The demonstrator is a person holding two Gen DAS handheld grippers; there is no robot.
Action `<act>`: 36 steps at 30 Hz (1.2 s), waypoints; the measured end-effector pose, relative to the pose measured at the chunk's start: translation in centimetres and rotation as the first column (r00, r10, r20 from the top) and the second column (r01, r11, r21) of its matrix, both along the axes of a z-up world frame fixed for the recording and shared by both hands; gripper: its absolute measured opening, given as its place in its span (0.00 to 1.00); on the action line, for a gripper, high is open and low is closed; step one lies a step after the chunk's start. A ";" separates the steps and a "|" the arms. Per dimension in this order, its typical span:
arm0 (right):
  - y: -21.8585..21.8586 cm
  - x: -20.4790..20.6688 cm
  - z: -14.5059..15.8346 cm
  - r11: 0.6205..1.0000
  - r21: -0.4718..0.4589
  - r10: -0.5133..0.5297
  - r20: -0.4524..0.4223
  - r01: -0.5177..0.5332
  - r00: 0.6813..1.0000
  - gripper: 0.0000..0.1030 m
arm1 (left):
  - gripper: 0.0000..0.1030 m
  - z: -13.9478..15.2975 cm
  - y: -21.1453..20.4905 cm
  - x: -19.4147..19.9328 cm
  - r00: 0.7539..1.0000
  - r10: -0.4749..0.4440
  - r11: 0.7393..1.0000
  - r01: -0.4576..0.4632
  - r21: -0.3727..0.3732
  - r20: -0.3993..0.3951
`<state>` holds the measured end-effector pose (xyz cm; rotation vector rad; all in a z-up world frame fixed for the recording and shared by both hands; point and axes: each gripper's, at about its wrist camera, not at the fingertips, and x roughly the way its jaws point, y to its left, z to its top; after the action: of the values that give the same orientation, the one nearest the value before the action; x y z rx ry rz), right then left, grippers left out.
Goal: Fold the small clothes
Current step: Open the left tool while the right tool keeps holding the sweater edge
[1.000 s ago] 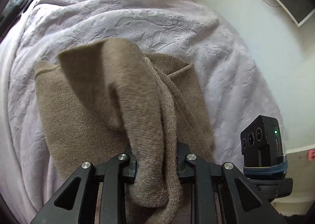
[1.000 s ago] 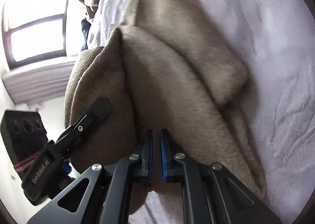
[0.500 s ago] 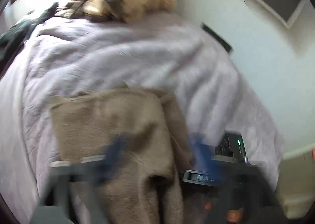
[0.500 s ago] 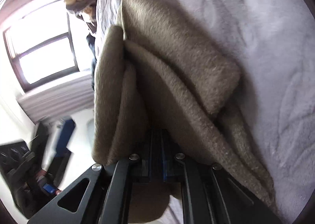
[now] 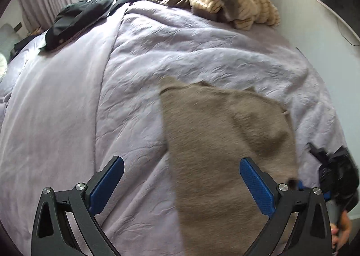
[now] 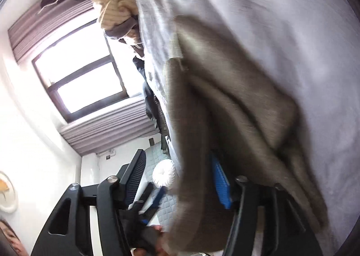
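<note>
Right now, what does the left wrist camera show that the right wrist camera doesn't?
Only the left wrist view shows the dark clothes at the far side of the bed, and the left gripper wide open over the blanket. Only the right wrist view shows the window, the curtains and the right gripper, jaws just opened. Both show the brown garment and the striped pile.

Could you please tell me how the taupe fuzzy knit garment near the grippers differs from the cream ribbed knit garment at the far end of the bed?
The taupe fuzzy knit garment is plain grey-brown; the cream ribbed knit garment is pale yellow with thin dark lines. The taupe one lies folded and fairly flat close to the camera; the cream one sits crumpled in a heap at the bed's far end, mixed with darker clothes. Both are soft knits resting on the lilac bedspread.
</note>
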<state>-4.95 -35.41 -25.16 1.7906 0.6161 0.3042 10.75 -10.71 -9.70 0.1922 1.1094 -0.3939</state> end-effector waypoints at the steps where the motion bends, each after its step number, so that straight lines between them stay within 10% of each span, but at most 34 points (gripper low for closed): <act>1: -0.1 1.0 0.5 0.999 -0.030 0.032 -0.003 -0.033 0.999 0.64 | 1.00 -0.5 0.4 0.2 1.000 0.009 1.000 -0.009 -0.010 -0.014; 6: -0.2 5.6 3.0 0.941 -0.240 0.221 -0.089 -0.237 0.971 0.63 | 1.00 -2.4 2.0 1.3 0.996 0.069 0.996 -0.072 -0.050 -0.060; 8: 0.2 7.8 4.6 0.861 -0.369 0.312 -0.160 -0.350 0.937 0.51 | 1.00 -3.3 2.3 1.8 0.993 0.096 0.994 -0.098 -0.041 -0.062; 10: 1.1 10.0 6.1 0.742 -0.497 0.361 -0.267 -0.449 0.893 0.14 | 1.00 -4.3 2.4 2.4 0.990 0.119 0.992 -0.122 -0.037 -0.080; 13: 2.9 11.7 9.8 0.537 -0.693 0.394 -0.298 -0.481 0.869 0.13 | 1.00 -4.4 2.0 2.7 0.988 0.115 0.991 -0.122 -0.057 -0.102; 15: 3.5 11.3 13.6 0.471 -0.786 0.415 -0.204 -0.401 0.887 0.13 | 1.00 -3.8 1.0 2.4 0.993 0.089 0.993 -0.094 -0.065 -0.075; 19: 1.2 9.8 14.5 0.498 -0.801 0.354 -0.162 -0.332 0.921 0.13 | 1.00 -4.2 -1.5 1.8 0.999 0.018 1.000 -0.019 -0.011 -0.036; 26: -4.1 7.1 4.9 0.667 -0.618 0.222 -0.368 -0.416 0.903 0.24 | 1.00 -7.6 -3.9 1.4 0.996 -0.028 0.998 0.032 0.049 -0.081; 31: -4.7 4.2 7.7 0.611 -0.675 0.140 -0.422 -0.414 0.896 0.35 | 1.00 -6.4 -2.2 1.2 0.995 -0.034 0.998 0.039 0.053 -0.096; 36: -3.0 0.7 11.6 0.626 -0.684 0.226 -0.300 -0.374 0.927 0.35 | 1.00 -5.6 -0.7 -0.2 0.992 -0.051 0.996 0.059 0.066 -0.112</act>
<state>-4.26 -38.39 -13.58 0.9194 1.0154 0.0790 10.52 -11.39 -15.32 0.2653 1.2297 -0.4194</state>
